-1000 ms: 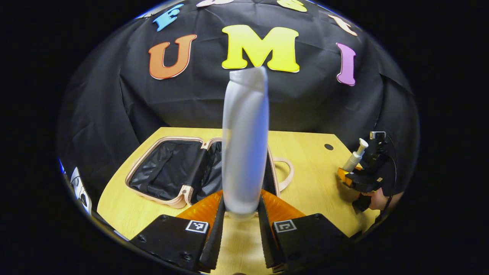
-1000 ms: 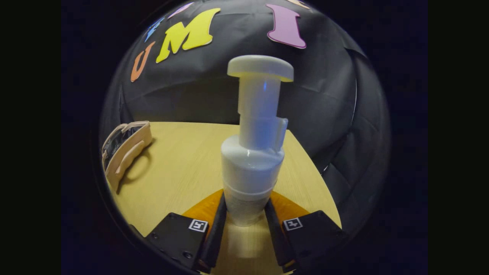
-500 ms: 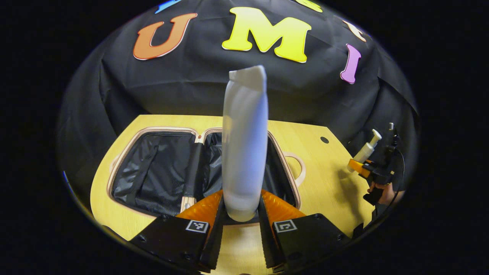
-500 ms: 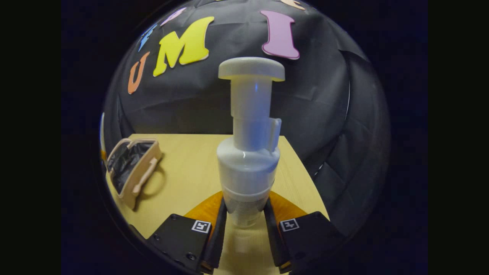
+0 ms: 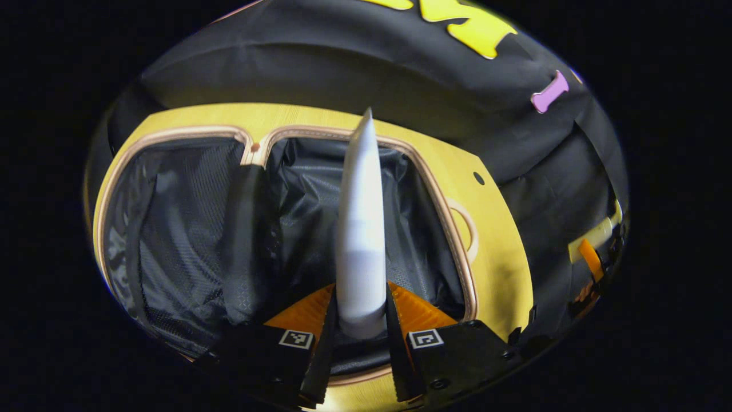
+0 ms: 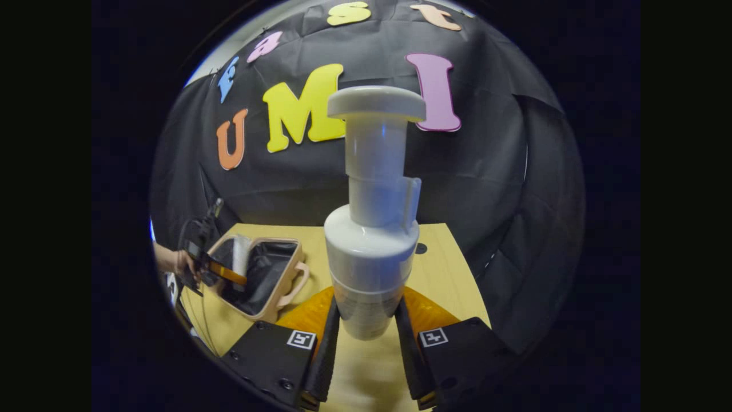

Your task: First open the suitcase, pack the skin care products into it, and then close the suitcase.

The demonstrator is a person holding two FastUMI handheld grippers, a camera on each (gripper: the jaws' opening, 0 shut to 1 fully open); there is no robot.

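Note:
A pale tube point(image 5: 360, 240) stands between my left gripper's point(image 5: 359, 332) fingers, which are shut on its lower end. It hangs over the right half of the open beige suitcase point(image 5: 457, 229) with its black lining. In the right gripper view, a white pump bottle point(image 6: 374, 229) is held upright with my right gripper point(image 6: 369, 332) shut on its base, above the yellow table point(image 6: 446, 274). Farther left in that view lies the suitcase point(image 6: 280, 297), with the left gripper point(image 6: 220, 272) holding the tube point(image 6: 240, 257) over it. The right gripper point(image 5: 589, 257) with its bottle shows at the far right of the left gripper view.
The yellow table point(image 5: 503, 263) has a small dark hole point(image 5: 474, 178) near its back right corner. Black cloth wall point(image 6: 492, 189) closes the back and right side. A hand point(image 6: 171, 260) holds the left gripper at the table's left.
My left gripper has moved forward and tipped down over the open suitcase, tube still held. My right gripper has risen and swung left with the pump bottle, bringing the suitcase more into view.

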